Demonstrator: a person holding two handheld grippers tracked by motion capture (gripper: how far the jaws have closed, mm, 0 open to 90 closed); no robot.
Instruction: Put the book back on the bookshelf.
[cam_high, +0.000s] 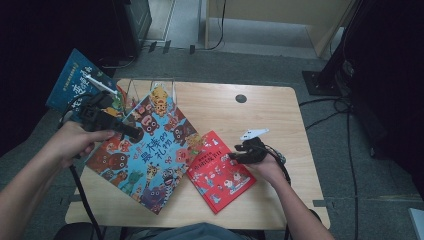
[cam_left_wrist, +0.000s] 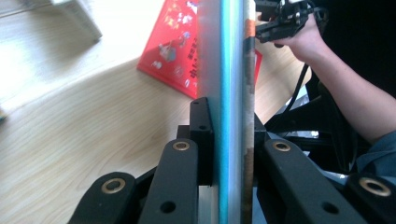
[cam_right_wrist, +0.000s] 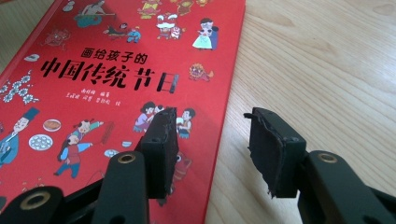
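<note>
- Lifting a large picture book (cam_high: 145, 155) by its upper left edge is the step in hand: the left claw (cam_high: 131, 131) is clamped on that edge, and the book slopes from the claw down toward the lower middle of the high view, its lower corner apparently resting on the desk (cam_high: 280, 115)
- Seen along the left claw's own jaws, the book's edge (cam_left_wrist: 231, 93) stands as a thin teal and grey strip squeezed between the two black pads, which press it from both sides, so the grip looks firm
- Resting flat on the desk at lower centre of the high view is a red book (cam_high: 220, 172), its left corner just beside or under the big book's right edge; which of the two, the frames do not settle
- Hovering at the red book's right edge, the right claw (cam_high: 243, 151) has its jaws parted and holds nothing; in the right gripper view one pad (cam_right_wrist: 161, 149) sits over the red cover (cam_right_wrist: 116, 84) and the other over bare wood
- A blue book (cam_high: 75, 82) shows at the upper left, behind the left hand (cam_high: 75, 142), past the desk's edge
- Judging from this, the next move calls for the right claw to drop so its jaws straddle the red book's edge, then close, while the left carries the big book clear without dragging it over the red one
</note>
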